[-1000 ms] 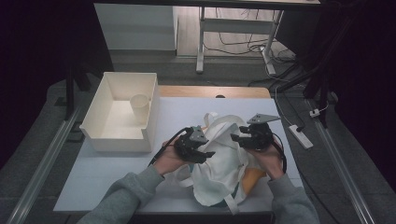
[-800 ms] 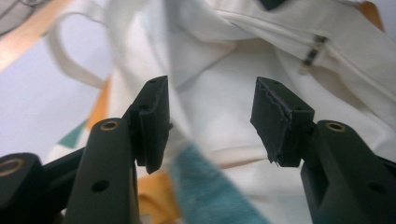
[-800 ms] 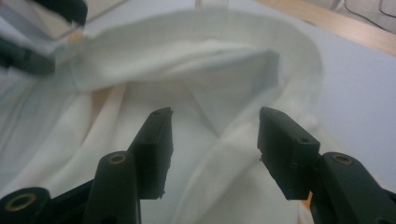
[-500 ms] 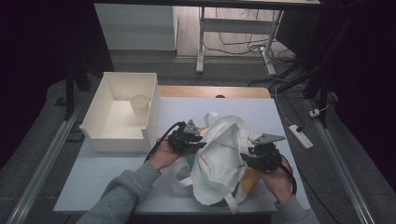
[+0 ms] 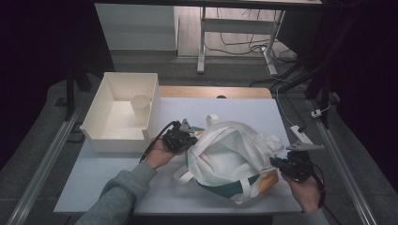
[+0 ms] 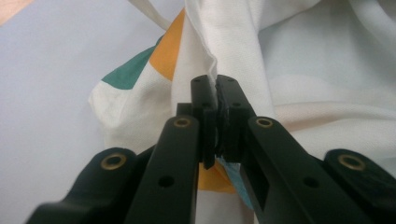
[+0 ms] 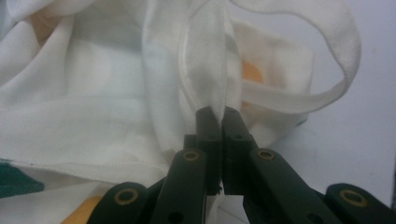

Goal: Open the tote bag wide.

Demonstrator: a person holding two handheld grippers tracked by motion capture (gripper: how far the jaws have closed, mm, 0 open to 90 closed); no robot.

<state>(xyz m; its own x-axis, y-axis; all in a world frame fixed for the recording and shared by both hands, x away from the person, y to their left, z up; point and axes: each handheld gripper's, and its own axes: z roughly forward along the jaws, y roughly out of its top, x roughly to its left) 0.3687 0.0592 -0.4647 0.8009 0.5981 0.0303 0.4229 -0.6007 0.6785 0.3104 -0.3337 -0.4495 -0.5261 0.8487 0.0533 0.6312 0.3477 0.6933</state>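
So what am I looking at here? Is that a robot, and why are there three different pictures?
No robot arm: a person holds a hand tool with two black jaws in each hand. The high view looks down on the table; the other two come from cameras riding on each tool. The left gripper and the right gripper each pinch an edge of a white cloth bag with green and orange patches, on opposite sides, so its mouth is spread open. In the left gripper view its jaws are shut on a fold of the cloth; likewise in the right gripper view. Left of the bag stands a white bin with a pale cup inside.
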